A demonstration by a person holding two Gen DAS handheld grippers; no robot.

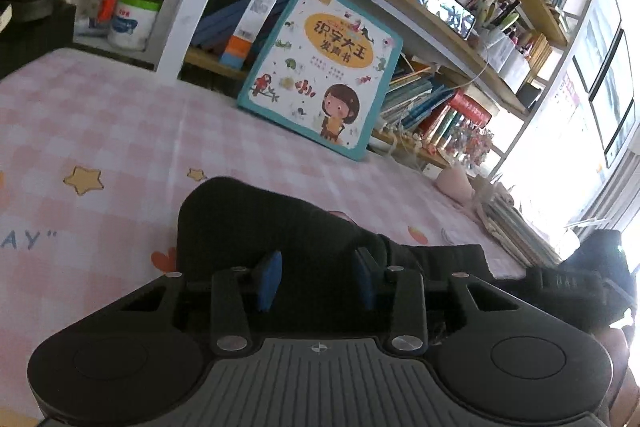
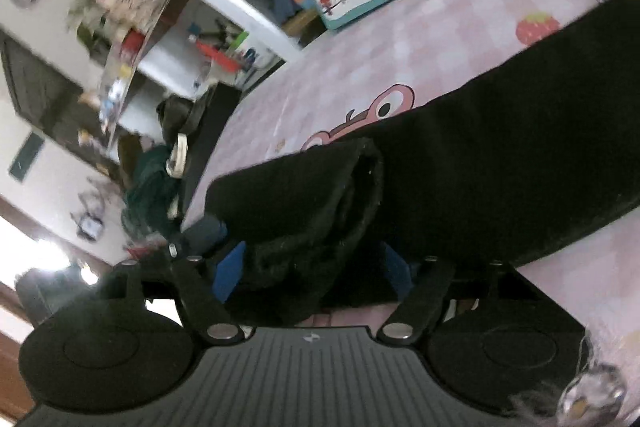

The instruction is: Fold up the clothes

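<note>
A black garment (image 1: pixel 272 223) lies on the pink checked table cover (image 1: pixel 100 131). My left gripper (image 1: pixel 316 279) stands with its blue pads (image 1: pixel 269 281) apart, and the black cloth bunches between them. In the right wrist view the same garment (image 2: pixel 500 155) stretches across the cover (image 2: pixel 360 67) as a long dark band. Its open cuff end (image 2: pixel 320 227) sits between the blue pads (image 2: pixel 230 271) of my right gripper (image 2: pixel 312 275). The jaws are wide apart around the cloth. Part of my right gripper shows at the right edge of the left wrist view (image 1: pixel 576 283).
A teal children's book (image 1: pixel 320 71) leans against the bookshelf (image 1: pixel 460 39) at the back of the table. A white pot of pens (image 1: pixel 132 19) stands at the back left. A pile of papers (image 1: pixel 516 227) lies at the right. Bags (image 2: pixel 160 179) hang past the table's left edge.
</note>
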